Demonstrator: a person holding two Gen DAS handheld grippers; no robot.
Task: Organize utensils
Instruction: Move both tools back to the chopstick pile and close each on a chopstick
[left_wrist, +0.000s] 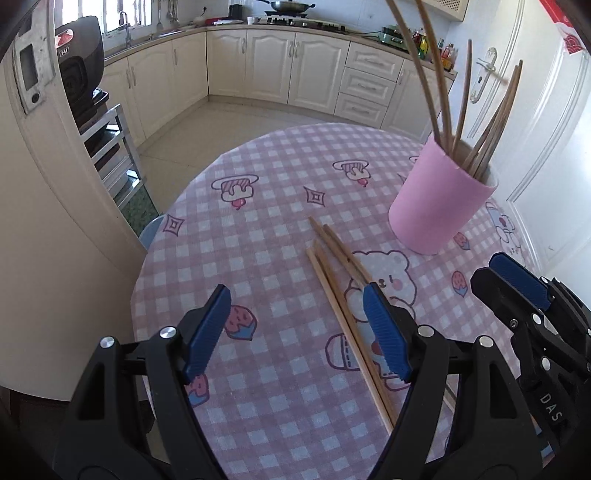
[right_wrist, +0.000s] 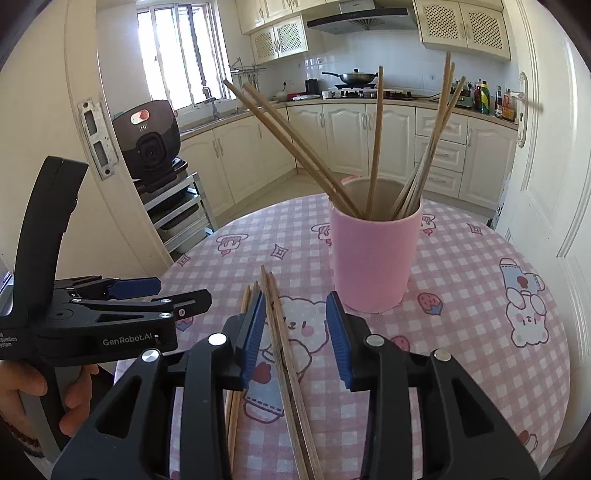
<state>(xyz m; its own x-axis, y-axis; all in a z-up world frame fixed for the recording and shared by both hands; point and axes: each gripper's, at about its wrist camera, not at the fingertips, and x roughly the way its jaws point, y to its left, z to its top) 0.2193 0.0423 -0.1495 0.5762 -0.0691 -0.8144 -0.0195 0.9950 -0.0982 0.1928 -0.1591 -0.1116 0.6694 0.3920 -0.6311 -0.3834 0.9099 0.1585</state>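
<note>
Both wrist views tilt down, close over the same table (left_wrist: 258, 236).

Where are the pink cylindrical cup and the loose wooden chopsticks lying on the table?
Pink cylindrical cup (right_wrist: 373, 258), right wrist view, front wall.
Loose wooden chopsticks (left_wrist: 332, 280), left wrist view, mid-shaft.

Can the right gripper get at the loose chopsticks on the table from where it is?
Probably yes. The right gripper is open with two loose chopsticks already lying between its fingers, nothing over them; the pink cup stands clear behind.
</note>
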